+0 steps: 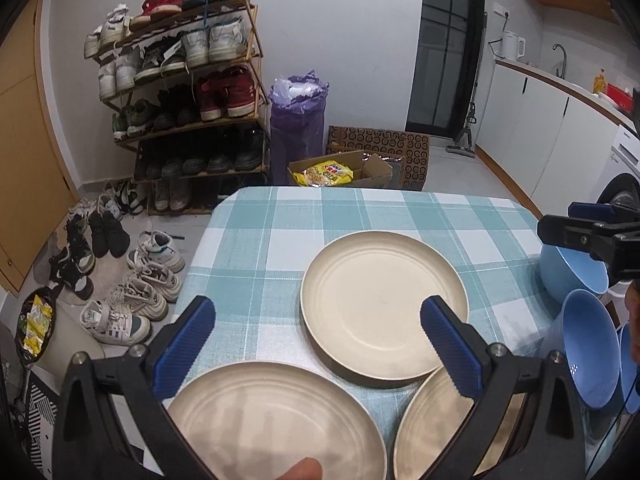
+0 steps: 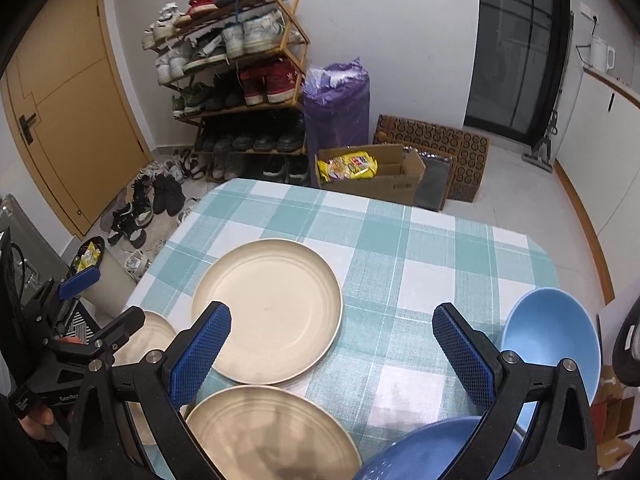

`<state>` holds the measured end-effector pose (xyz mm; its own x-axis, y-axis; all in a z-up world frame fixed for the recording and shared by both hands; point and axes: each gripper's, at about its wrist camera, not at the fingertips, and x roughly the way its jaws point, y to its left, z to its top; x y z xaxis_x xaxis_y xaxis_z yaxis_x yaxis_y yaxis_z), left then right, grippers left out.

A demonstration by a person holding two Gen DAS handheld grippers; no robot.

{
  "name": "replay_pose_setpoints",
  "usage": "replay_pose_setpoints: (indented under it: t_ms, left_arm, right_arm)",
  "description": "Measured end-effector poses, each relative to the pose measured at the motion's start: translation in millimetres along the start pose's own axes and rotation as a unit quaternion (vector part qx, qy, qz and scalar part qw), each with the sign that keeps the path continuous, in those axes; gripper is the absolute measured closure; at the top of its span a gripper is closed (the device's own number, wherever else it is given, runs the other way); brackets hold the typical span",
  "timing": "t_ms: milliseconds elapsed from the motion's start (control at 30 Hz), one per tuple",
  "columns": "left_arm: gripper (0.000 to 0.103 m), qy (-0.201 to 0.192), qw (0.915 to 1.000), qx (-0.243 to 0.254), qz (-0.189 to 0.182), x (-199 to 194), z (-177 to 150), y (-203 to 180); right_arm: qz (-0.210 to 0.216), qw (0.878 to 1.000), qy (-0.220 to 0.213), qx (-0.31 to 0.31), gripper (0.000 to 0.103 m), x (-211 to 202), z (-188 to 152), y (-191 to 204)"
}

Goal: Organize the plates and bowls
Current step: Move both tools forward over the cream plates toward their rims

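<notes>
Pretty cluttered room behind the counter [image 2: 400, 240] with its teal checked cloth: a packed shoe rack [image 1: 188, 92] with more sneakers loose on the floor, a purple bag [image 2: 338, 116], and an open cardboard box [image 2: 376, 184] holding yellow snack packets. Nothing sits between the tools and the dishes. Three cream plates are out, all empty: one cream plate [image 1: 384, 304] lies flat mid-counter, another near plate [image 1: 276, 420] sits right under the left tool [image 1: 318, 316], and a third plate [image 1: 432, 424] lies under that tool's right finger. The left tool is spread wide, gripping nothing, hovering above the plates. The right tool [image 2: 332, 320] is spread wide too, also with nothing in it, with the middle plate just ahead on its left. Blue bowls are on the right edge: one blue bowl [image 2: 552, 344] beside the right finger, another bowl [image 2: 432, 452] below it, both empty.
</notes>
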<state>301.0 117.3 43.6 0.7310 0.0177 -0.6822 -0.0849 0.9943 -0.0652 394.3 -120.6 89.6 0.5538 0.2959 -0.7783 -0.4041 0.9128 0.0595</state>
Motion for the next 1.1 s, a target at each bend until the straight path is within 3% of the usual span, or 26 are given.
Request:
replay_pose_setpoints:
  t_ms: [867, 1000, 1100]
  left_arm:
    - [0.000, 0.083, 0.9965, -0.003, 0.013, 95, -6, 11]
    - [0.000, 0.093, 0.9955, -0.004, 0.017, 103, -7, 12]
    - [0.000, 0.105, 0.9944, -0.004, 0.012, 110, -7, 12]
  right_arm:
    - [0.005, 0.993, 0.117, 0.035, 0.001, 124, -4, -2]
    - [-0.011, 0.990, 0.135, 0.039, 0.001, 138, -5, -5]
    - [-0.008, 0.988, 0.147, 0.047, 0.005, 145, -7, -6]
